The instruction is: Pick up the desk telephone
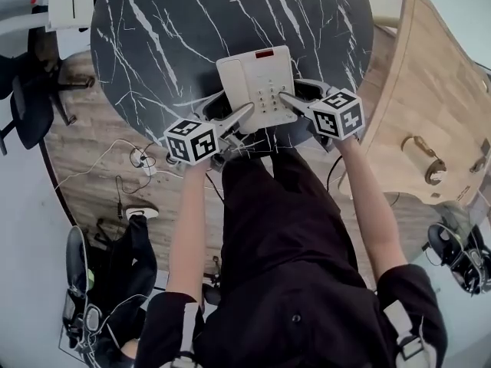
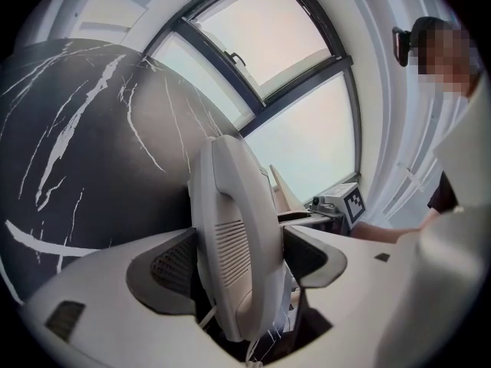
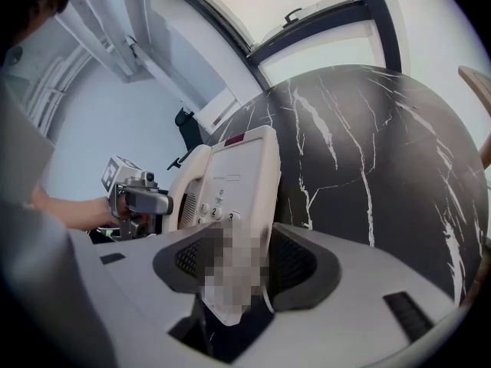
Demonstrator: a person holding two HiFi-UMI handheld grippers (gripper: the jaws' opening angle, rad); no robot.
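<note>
A white desk telephone (image 1: 257, 83) with a red strip at its top lies near the edge of the round black marble table (image 1: 169, 37) closest to me. My left gripper (image 1: 234, 107) straddles its left side. In the left gripper view the handset (image 2: 230, 228) fills almost the whole gap of that gripper (image 2: 238, 251), and the dark pads stand just beside it. My right gripper (image 1: 298, 92) straddles the right edge. In the right gripper view the keypad side of the telephone (image 3: 242, 167) runs between the wide jaws of that gripper (image 3: 234, 263).
A light wooden tabletop (image 1: 430, 90) stands close on the right. Cables (image 1: 130, 167) and bags (image 1: 100, 282) lie on the wood floor at the left, beside a black chair (image 1: 31, 90). Windows rise behind the table (image 2: 77, 144).
</note>
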